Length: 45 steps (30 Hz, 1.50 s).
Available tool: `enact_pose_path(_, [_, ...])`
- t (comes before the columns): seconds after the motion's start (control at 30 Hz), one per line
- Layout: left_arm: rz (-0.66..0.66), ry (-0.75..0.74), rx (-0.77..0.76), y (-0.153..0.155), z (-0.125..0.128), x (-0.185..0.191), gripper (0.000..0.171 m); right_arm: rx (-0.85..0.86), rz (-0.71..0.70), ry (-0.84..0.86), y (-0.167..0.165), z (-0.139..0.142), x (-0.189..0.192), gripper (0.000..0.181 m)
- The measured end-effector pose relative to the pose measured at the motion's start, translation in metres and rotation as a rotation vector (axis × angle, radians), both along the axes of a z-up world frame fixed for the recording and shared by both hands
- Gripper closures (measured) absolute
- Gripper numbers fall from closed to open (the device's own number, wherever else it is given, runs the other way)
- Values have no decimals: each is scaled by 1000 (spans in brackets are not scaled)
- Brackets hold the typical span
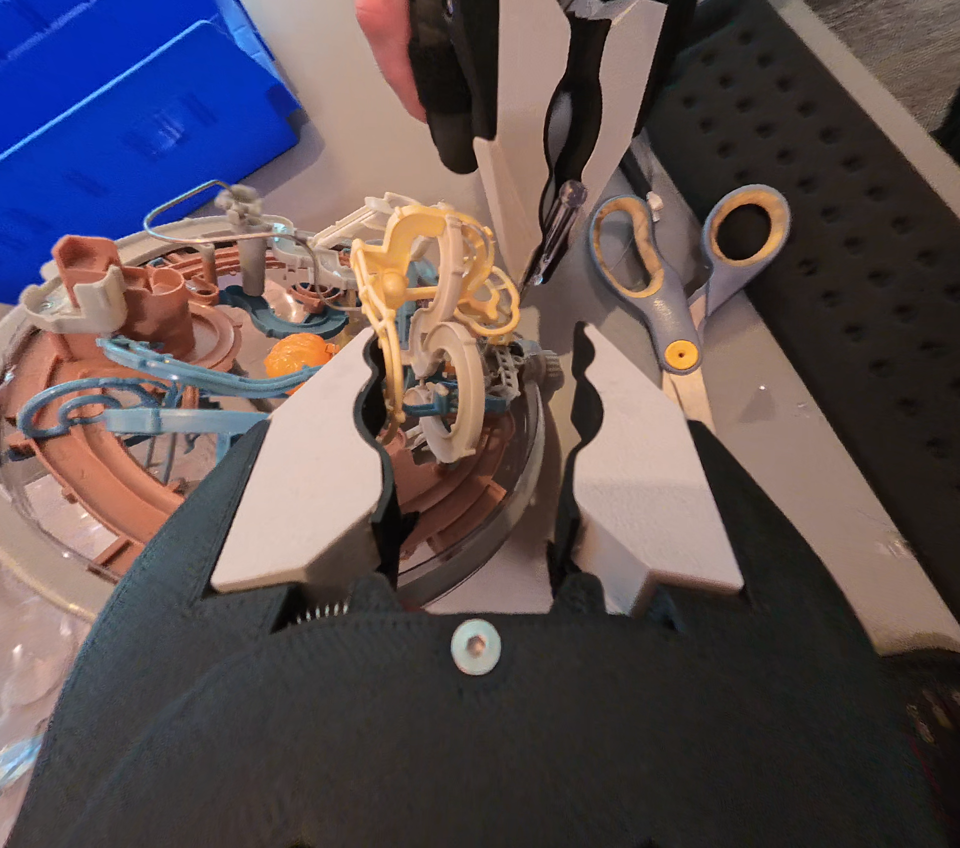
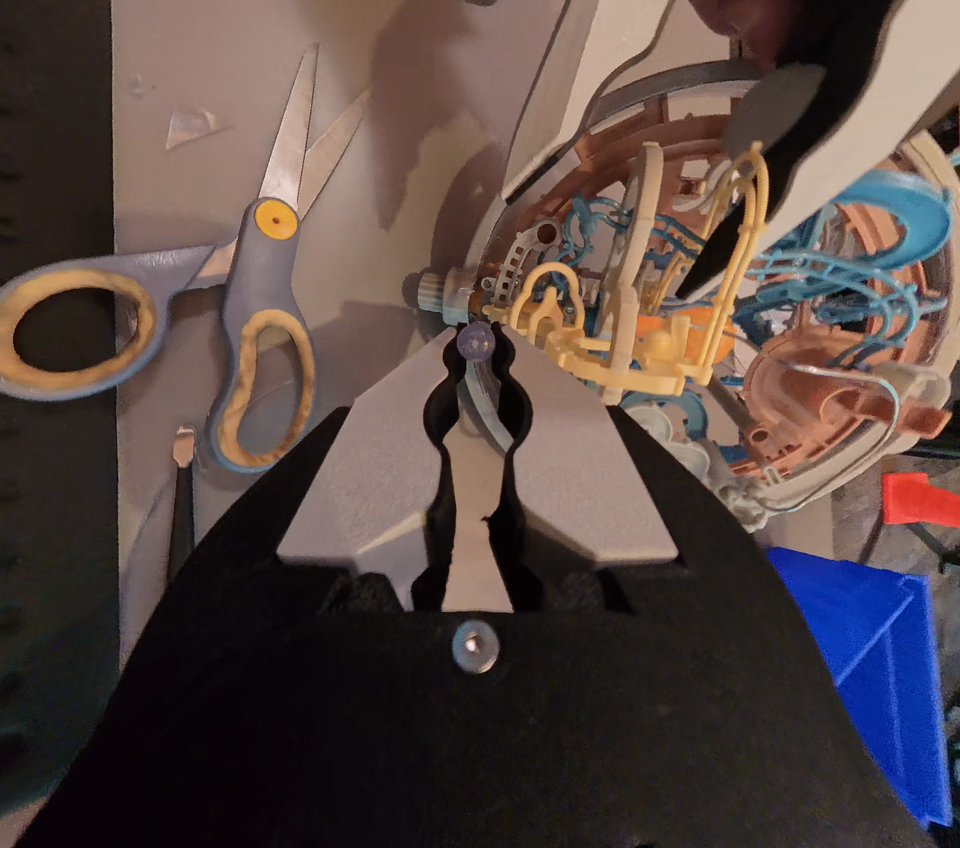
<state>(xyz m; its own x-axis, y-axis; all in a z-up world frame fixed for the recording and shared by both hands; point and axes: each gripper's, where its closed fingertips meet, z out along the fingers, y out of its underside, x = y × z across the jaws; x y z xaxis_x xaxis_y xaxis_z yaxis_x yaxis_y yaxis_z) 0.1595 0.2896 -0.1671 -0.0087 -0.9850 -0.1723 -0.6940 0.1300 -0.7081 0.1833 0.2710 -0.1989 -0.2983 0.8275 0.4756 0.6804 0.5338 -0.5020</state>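
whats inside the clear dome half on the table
Inside the clear dome half: brown ringed tracks, blue rails, a cream looped frame, an orange piece. The left gripper covers its near part.

Cream-yellow loops [image 1: 400, 251] between the left gripper's [image 1: 472, 345] grey-and-black fingers, brown rings [image 1: 124, 464] and blue rails [image 1: 171, 371] to its left, blue-grey, yellow-lined scissors [image 1: 675, 283] to its right.

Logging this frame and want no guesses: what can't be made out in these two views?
- Screwdriver tip: left wrist view, hidden behind the cream track.
- Same tool, right wrist view: only its handle end shows, between the right hand-held gripper fingers.
- Maze toy: cut off at left edge.
- Scissors blades: hidden by gripper finger.
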Motion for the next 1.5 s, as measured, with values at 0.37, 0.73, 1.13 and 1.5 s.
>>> enact_pose_path(0.37, [131,118,279,7,3,-23,104,-74,-56,95,-3,0,-9,174])
enact_pose_path(0.73, [272,32,318,-16,10,-48,92,-363,-214,355,-27,24,-6,174])
enact_pose_path(1.13, [238,-84,446,-97,12,-8,122,-795,-292,733,-72,64,-15,173])
enact_pose_path(1.5, [200,1,607,-108,7,-4,171,-858,-368,708,-101,55,-19,166])
